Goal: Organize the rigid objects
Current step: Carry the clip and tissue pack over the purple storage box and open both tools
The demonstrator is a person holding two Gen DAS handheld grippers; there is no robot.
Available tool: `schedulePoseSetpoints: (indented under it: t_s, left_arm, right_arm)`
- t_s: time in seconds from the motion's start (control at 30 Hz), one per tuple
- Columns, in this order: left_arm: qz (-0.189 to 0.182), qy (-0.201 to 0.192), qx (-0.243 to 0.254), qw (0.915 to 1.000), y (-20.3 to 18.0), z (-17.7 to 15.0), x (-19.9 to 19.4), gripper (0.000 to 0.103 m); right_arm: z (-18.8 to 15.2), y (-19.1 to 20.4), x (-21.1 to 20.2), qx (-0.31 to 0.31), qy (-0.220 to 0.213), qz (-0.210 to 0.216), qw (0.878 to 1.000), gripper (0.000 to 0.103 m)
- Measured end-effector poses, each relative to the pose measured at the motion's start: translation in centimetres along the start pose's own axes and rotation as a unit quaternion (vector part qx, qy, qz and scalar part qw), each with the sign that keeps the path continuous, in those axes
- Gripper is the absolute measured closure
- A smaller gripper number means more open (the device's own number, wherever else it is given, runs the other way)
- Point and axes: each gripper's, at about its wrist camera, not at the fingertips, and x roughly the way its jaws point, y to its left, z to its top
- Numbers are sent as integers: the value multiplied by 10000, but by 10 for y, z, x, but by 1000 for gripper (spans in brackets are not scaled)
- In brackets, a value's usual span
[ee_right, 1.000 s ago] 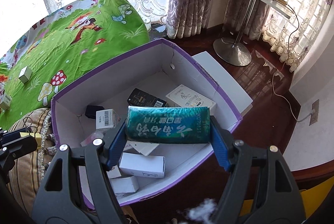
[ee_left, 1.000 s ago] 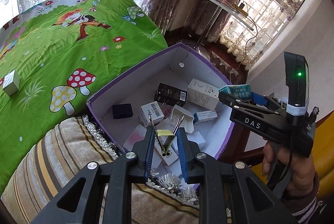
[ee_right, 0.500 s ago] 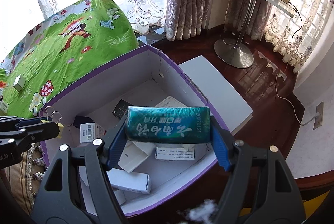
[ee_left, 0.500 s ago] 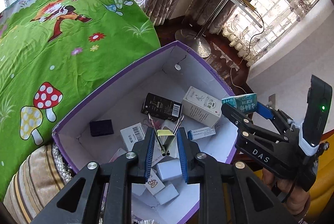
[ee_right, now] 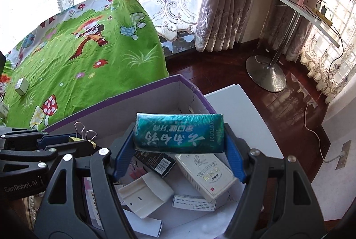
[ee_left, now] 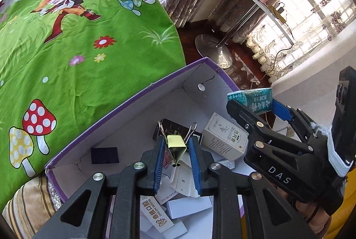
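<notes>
My left gripper point(ee_left: 176, 161) is shut on a yellow binder clip point(ee_left: 176, 146) and holds it above the purple-edged white box point(ee_left: 124, 103). In the right wrist view the clip point(ee_right: 82, 138) shows at the left, over the box's near wall point(ee_right: 146, 96). My right gripper point(ee_right: 179, 157) is shut on a teal tissue pack point(ee_right: 179, 135) and holds it over the box's middle. It also shows in the left wrist view point(ee_left: 255, 98) at the right. Inside the box lie several small cartons, among them a white carton point(ee_left: 224, 137) and a black one point(ee_right: 155, 161).
The box sits beside a green cartoon bedsheet point(ee_left: 77, 43). A small box point(ee_right: 21, 86) lies on the sheet at far left. A striped cushion point(ee_left: 24, 203) is at the near left. A white lid point(ee_right: 240, 114), wooden floor and a stand table's base point(ee_right: 264, 75) lie behind.
Both grippers have moved forward and further over the box, each still holding its object. The right gripper now hangs over the box's middle, above the cartons.
</notes>
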Motion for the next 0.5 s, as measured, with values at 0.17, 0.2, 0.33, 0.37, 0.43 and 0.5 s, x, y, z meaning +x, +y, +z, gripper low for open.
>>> schedulePoseSetpoints:
  t_s: [0.17,0.2,0.33,0.37,0.43,0.5]
  left_arm:
    - [36,-127,-32,9999,5,2,-7,54]
    - [62,-186,-24,9998,5,2,-10,51]
    - [124,-348,52,9993,2,3,-21,38]
    - [126,-382,101,9991,0,3,-24,37]
    - [133,-509,206,9984,-3,2,-33,34]
    - [124,-642,281,9975,-5,1,-43,26]
  right_arm:
    - [6,5,5,-75,50,-59,9999,22]
    - [6,5,5,-89,55,-68,9999,21]
    - [4,4,-1,-68,73,-154,9998,21]
    - [3,3,-4,-39,67,-166,9998,21]
    - [3,0,-11,38,55,-149,9999,18]
    - [1,-1,-17,135,75,-153,9998,16]
